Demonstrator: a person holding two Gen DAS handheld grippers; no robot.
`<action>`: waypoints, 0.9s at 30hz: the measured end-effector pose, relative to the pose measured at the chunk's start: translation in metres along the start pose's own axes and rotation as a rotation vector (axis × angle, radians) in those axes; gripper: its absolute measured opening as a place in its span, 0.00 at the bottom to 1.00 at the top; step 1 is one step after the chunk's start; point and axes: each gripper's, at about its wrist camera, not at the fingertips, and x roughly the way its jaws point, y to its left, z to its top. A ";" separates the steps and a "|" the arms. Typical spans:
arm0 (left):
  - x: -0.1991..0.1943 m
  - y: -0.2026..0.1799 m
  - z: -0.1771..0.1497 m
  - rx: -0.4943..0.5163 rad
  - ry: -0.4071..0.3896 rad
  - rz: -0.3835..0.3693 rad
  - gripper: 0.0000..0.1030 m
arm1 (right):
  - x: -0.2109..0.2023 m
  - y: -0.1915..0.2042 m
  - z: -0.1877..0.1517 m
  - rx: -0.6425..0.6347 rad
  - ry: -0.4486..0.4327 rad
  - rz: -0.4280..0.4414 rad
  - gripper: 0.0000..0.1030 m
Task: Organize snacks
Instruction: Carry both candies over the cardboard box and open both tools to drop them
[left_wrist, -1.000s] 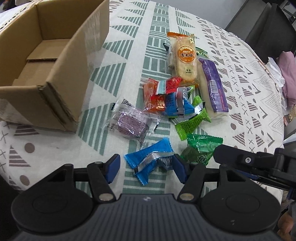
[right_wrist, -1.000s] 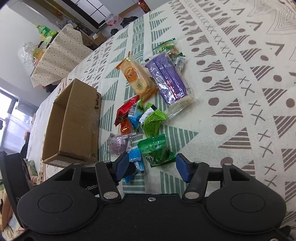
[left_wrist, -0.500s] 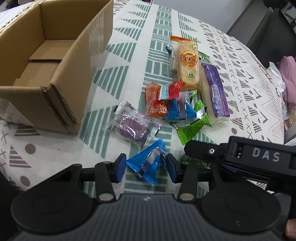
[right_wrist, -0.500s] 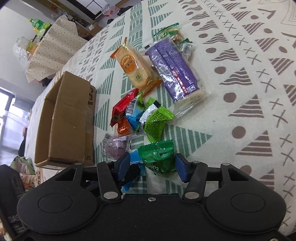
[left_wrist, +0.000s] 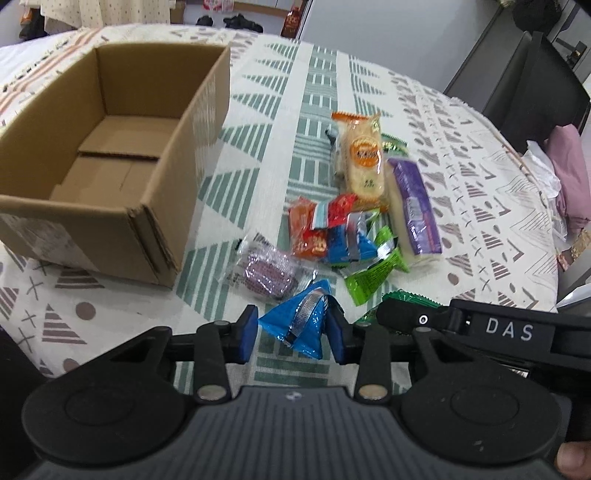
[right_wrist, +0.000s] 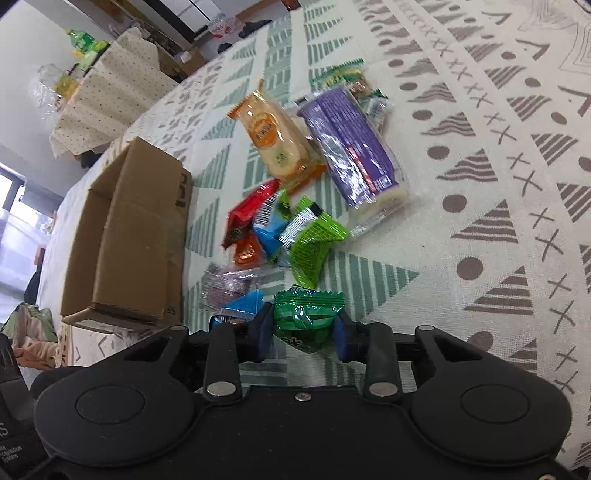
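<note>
The left tongs (left_wrist: 291, 334) are closing on a blue packet (left_wrist: 301, 323), pads pressed to both its sides, near the front of the patterned tabletop (left_wrist: 122, 299). Just beside them, the right tongs (right_wrist: 303, 334) are closing on a dark green packet (right_wrist: 308, 317), pinched between their pads. The other snacks (left_wrist: 354, 221) lie heaped beyond, to the right of the open, empty box (left_wrist: 110, 158).

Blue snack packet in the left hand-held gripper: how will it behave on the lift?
The blue packet looks crumpled and puffy, so it is probably floppy and light. Its glossy foil may slip between the closing pads of the left hand-held gripper. Unlikely to roll.
</note>
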 end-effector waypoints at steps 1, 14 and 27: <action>-0.004 0.000 0.000 0.001 -0.008 0.002 0.37 | -0.002 0.001 0.000 -0.003 -0.006 0.004 0.31; -0.051 -0.004 0.006 0.026 -0.127 0.036 0.37 | -0.033 0.014 0.000 -0.028 -0.109 0.068 0.31; -0.098 0.005 0.012 0.007 -0.243 0.088 0.37 | -0.065 0.036 -0.002 -0.099 -0.236 0.183 0.31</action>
